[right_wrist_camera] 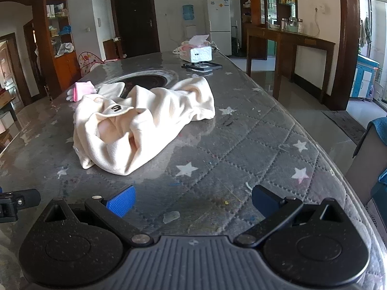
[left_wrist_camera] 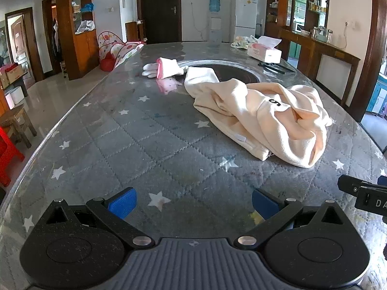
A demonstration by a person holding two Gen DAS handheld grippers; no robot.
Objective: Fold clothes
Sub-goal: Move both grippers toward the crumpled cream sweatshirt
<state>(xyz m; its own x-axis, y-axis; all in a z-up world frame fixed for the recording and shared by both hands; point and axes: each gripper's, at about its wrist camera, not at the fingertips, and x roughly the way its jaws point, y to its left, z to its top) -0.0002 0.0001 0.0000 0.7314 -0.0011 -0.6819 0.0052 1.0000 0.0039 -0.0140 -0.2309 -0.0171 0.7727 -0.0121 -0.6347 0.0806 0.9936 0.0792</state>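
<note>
— While you hold both claws low over the quilted table (left_wrist_camera: 101,130), what lies ahead of them?

— Your cream garment (left_wrist_camera: 261,118), crumpled, ahead and right of your left gripper (left_wrist_camera: 193,201), ahead and left of your right gripper (right_wrist_camera: 193,199). Beyond it, a pink-and-white glove (left_wrist_camera: 164,70).

— And your claws?

— Both spread wide, blue pads (right_wrist_camera: 121,201) apart, pinching nothing, well short of the cloth.

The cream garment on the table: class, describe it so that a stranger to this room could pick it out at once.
Start from the long table under its grey quilted cover with white stars. Near the middle, just in front of the dark round inset, lies the crumpled cream garment. It is far larger than the small pink-and-white piece behind it, and it alone carries a black mark.
</note>
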